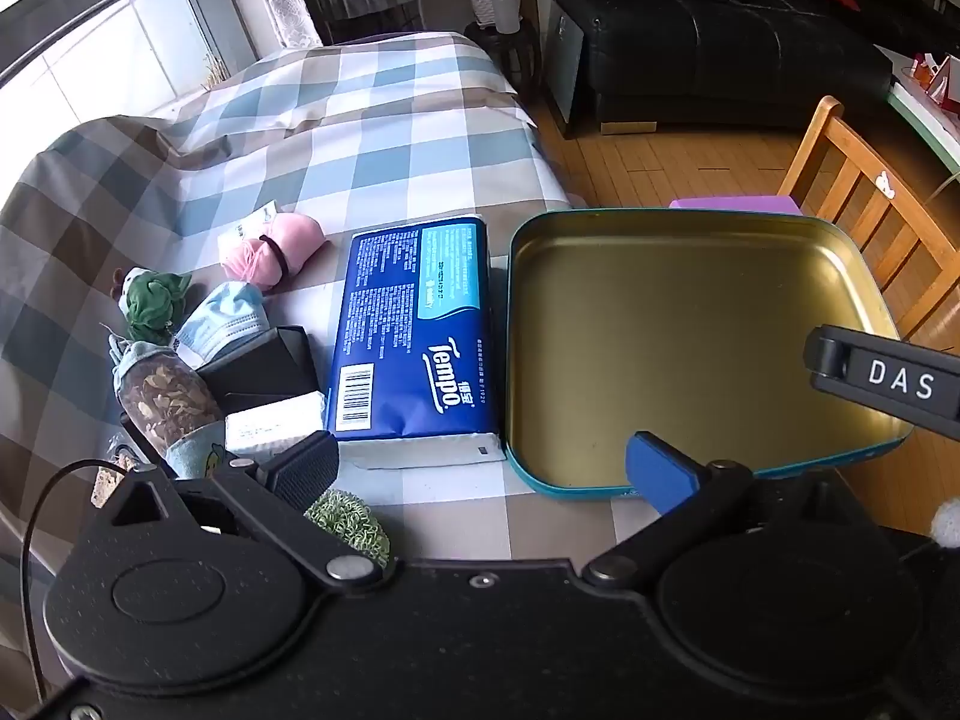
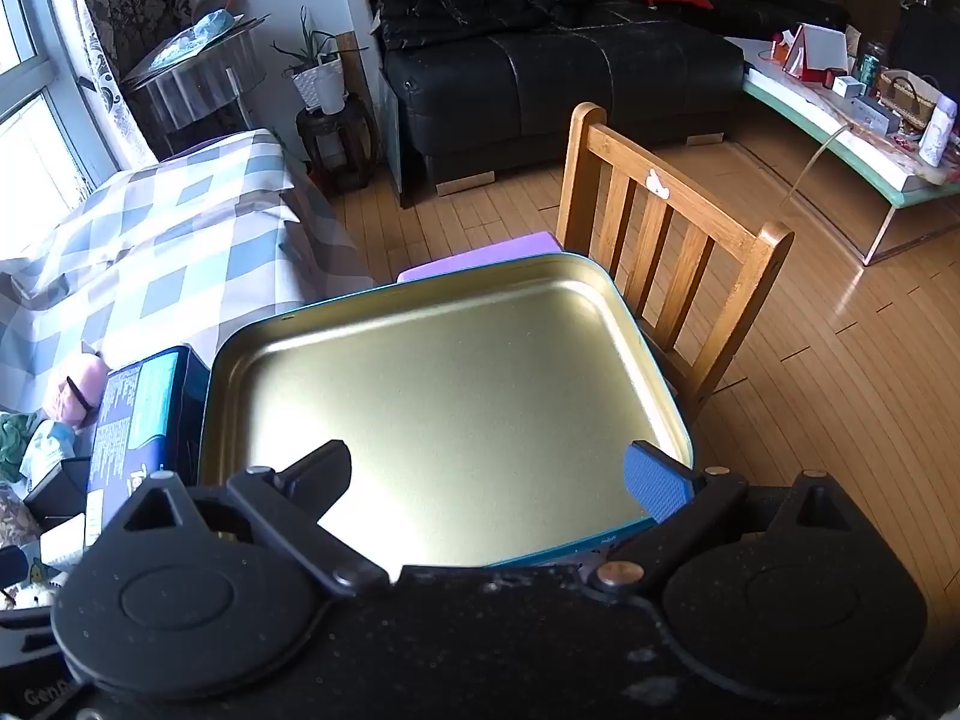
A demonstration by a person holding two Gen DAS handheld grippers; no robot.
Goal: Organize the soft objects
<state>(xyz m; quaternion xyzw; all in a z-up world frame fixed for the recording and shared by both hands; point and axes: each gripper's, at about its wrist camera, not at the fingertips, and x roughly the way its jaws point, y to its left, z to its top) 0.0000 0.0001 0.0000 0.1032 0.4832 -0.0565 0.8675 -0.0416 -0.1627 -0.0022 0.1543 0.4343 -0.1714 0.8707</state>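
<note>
Gold-lined tin tray (image 2: 456, 396) sits bare beside the blue tissue pack (image 1: 414, 336) on the checked cloth (image 1: 372, 120). Left gripper (image 1: 480, 468) and right gripper (image 2: 489, 474) gape wide, holding nothing. Only the left view shows the green scrubber (image 1: 351, 525).

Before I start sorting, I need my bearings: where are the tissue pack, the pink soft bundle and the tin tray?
tissue pack (image 1: 414, 330): left wrist view, middle of its blue face.
pink soft bundle (image 1: 273, 249): left wrist view, centre of the bundle.
tin tray (image 2: 384, 300): right wrist view, far rim.

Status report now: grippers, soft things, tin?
Left gripper open, empty. Right gripper open over tin. Tin empty. Tissue pack, pink pouch beside it, untouched.
</note>
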